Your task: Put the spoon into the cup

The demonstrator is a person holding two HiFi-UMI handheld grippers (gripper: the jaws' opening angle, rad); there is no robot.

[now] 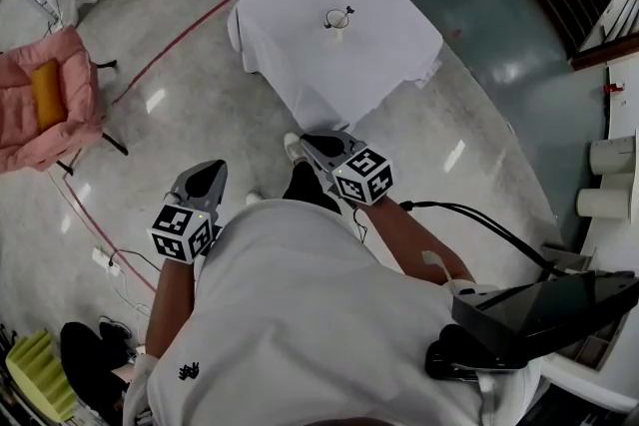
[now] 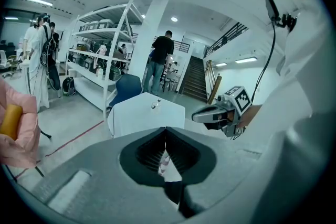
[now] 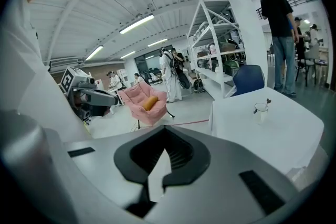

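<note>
Two grippers hang close to the person's body, well short of the white-clothed table (image 1: 384, 55), and neither carries anything. Farthest to the left of the table stands a pink armchair (image 1: 35, 110), which has no part in the job. The left gripper (image 1: 206, 172) comes next, held back from the table's near edge and off to its left; in its own view the jaws are pressed together with nothing between them. At the middle of the table stands the cup (image 1: 336, 20), well apart from both grippers and ahead of where their jaws point. The spoon (image 1: 345, 12) already stands inside it, its long axis close to upright with a slight lean, so its dark top end pokes over the right side of the rim. The right gripper (image 1: 309, 144) is the nearer of the two, its tips aimed at the table's near edge, and its jaws are likewise closed on nothing. Judged from how things lie, the spoon is in place and no reach is called for; if one were, the right hand has the shorter path to the cup.
</note>
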